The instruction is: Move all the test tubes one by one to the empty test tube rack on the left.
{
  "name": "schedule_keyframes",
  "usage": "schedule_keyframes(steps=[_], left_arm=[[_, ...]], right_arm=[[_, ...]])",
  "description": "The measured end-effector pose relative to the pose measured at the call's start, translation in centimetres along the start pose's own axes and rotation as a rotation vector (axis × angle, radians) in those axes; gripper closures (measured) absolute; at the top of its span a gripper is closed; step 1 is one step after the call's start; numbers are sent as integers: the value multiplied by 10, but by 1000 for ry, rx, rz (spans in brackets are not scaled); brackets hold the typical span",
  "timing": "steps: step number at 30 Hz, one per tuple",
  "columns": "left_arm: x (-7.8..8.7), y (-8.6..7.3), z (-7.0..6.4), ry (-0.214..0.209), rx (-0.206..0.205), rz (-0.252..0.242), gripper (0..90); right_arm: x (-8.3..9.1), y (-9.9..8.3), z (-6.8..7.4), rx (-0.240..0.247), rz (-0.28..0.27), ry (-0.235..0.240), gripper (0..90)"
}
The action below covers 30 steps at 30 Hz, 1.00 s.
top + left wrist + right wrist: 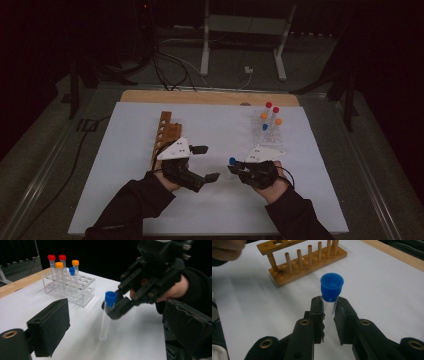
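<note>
Blue-capped test tube (331, 293) clamped upright just under its cap by right gripper (329, 312), mid-table toward the near edge. Left gripper (205, 162) gaping wide, empty. Light, slick, likely brittle: best pinched gently below the cap

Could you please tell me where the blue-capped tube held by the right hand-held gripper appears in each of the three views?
High view: the blue-capped tube sits low, right of centre, at the right hand-held gripper.
Left gripper view: the tube stands upright at centre, clamped just under its cap.
Right gripper view: it rises at centre between the jaws.
Shared landmark: the white table sheet beneath it.
</note>
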<state>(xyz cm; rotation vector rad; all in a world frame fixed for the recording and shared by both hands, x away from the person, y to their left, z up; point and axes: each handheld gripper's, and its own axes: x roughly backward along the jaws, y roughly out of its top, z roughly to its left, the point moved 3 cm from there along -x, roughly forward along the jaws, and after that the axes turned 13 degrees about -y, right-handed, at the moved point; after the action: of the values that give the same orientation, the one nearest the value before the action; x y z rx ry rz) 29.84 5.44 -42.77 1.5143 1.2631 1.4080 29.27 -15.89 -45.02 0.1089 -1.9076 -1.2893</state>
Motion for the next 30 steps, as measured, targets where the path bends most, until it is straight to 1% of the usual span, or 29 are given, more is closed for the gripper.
schedule_keyframes(steps=[2, 3, 5, 6, 7, 8, 10, 11, 13, 15, 16, 17, 20, 21, 22, 24, 27, 30], left_arm=[[-5, 2, 1, -6, -2, -6, 134], [-10, 3, 2, -4, -3, -3, 159], [-13, 4, 3, -5, 1, -3, 162], [-17, 6, 4, -6, -7, 4, 174], [-17, 6, 4, -6, -7, 4, 193], [-19, 7, 4, 0, -11, 8, 193], [-22, 8, 5, -1, -14, 8, 270], [-23, 8, 6, 8, -14, 10, 305], [-26, 8, 8, 7, -13, 8, 349], [-28, 8, 9, 8, -14, 15, 405], [-30, 8, 9, 10, -15, 17, 405], [-32, 8, 10, 2, -15, 21, 445], [-35, 8, 9, 6, -21, 32, 495], [-38, 8, 9, 11, -28, 49, 512], [-38, 8, 9, 11, -28, 49, 530], [-42, 6, 9, 12, -35, 70, 563], [-44, 5, 10, 10, -41, 86, 624], [-45, 4, 10, 7, -40, 88, 681]], right_arm=[[0, 0, 1, 0, 0, 4, 768], [0, 0, 1, 0, -1, 8, 768], [0, 0, 2, 1, 0, 11, 768], [0, 1, 3, 1, -1, 13, 768], [0, 1, 3, 1, -1, 13, 768], [1, 1, 3, 2, -1, 14, 768], [0, 1, 3, 2, -1, 17, 768], [0, 1, 4, 1, -2, 17, 768], [0, 1, 4, 1, -2, 19, 768], [0, 1, 5, 3, -2, 20, 768], [0, 1, 5, 3, -2, 20, 768], [0, 1, 5, 2, -2, 22, 768], [0, 1, 5, 4, -1, 24, 768], [0, 1, 5, 5, -1, 23, 768], [0, 2, 5, 4, -1, 24, 768], [0, 2, 5, 5, -3, 23, 768], [0, 2, 4, 3, -4, 23, 768], [0, 2, 4, 2, -3, 23, 768]])
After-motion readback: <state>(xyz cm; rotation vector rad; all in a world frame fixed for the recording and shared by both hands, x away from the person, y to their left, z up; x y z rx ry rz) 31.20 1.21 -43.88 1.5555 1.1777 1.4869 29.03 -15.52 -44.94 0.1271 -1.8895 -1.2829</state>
